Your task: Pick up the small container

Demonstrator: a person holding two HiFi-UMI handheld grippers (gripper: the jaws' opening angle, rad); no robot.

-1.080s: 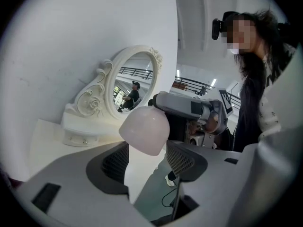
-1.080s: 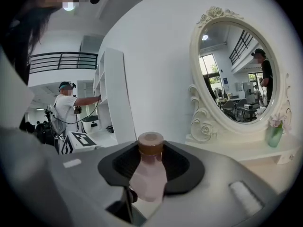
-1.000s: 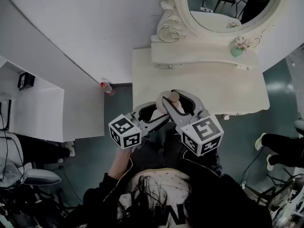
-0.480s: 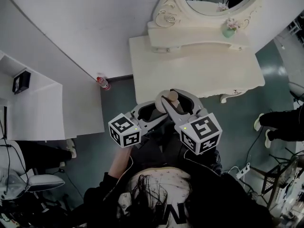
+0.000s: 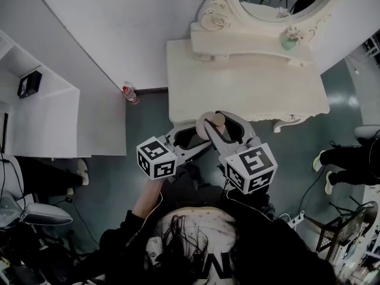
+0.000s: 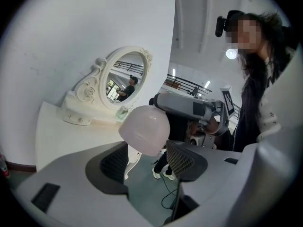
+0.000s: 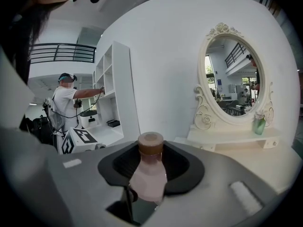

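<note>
Both grippers have slid along the front of the dressing table (image 5: 249, 94) since a second ago, moving as a pair. The table's front left corner is now sitting right behind them in the head view.

The small container (image 7: 150, 171) is already up in the air and not touching the table. It's riding upright in the right gripper (image 5: 221, 130), whose jaws are closing on the pale pink body from both sides, with the brown cap (image 7: 150, 143) poking out above the pads. The left gripper (image 5: 189, 140) is hanging just beside it with jaws standing apart. The pink body is showing right at its tips, but the pads aren't pressing on anything.

Handling-wise, I'm guessing it's a light, stiff plastic bottle with a smooth, rounded body, so it's probably a bit slippery and keen to pivot if squeezed too high. Gripping the widest part of the body below the shoulder, like the right one is doing, looks like the safe spot. I'd be avoiding the cap and neck, since a grip there could let it swing or twist loose.
</note>
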